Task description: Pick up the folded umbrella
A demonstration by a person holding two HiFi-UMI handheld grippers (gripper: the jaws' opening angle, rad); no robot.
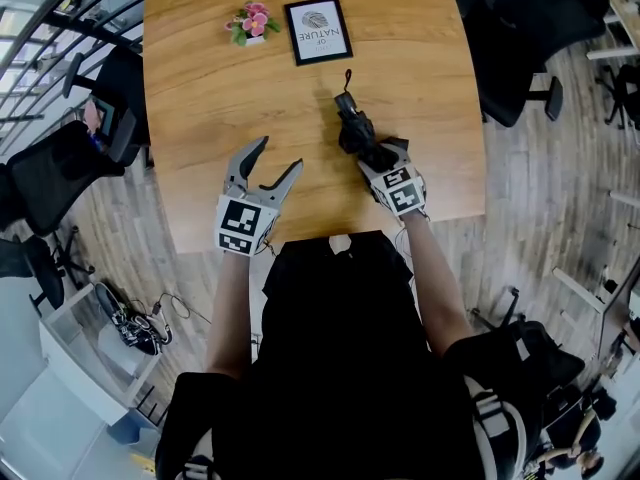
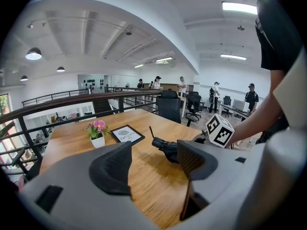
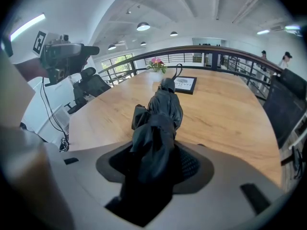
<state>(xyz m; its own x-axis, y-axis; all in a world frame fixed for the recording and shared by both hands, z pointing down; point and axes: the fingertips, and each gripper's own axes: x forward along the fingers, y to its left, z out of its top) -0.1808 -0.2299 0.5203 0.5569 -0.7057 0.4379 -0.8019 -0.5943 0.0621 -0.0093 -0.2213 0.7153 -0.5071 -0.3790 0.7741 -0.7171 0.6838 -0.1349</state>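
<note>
The folded black umbrella (image 1: 355, 128) points away from me over the wooden table (image 1: 200, 98), its wrist strap at the far end. My right gripper (image 1: 378, 153) is shut on its near end; in the right gripper view the dark fabric (image 3: 160, 114) bulges out from between the two pads. The near end is raised off the wood; I cannot tell whether the far tip touches. My left gripper (image 1: 280, 155) hovers to the left of the umbrella, open with nothing between its jaws. From the left gripper view the umbrella (image 2: 163, 145) shows just beyond the right jaw.
A framed print (image 1: 318, 30) and a small pot of pink flowers (image 1: 250, 23) stand at the table's far side. Black office chairs (image 1: 520, 28) stand right of the table and another (image 1: 50, 168) to its left. The table's near edge runs just below both grippers.
</note>
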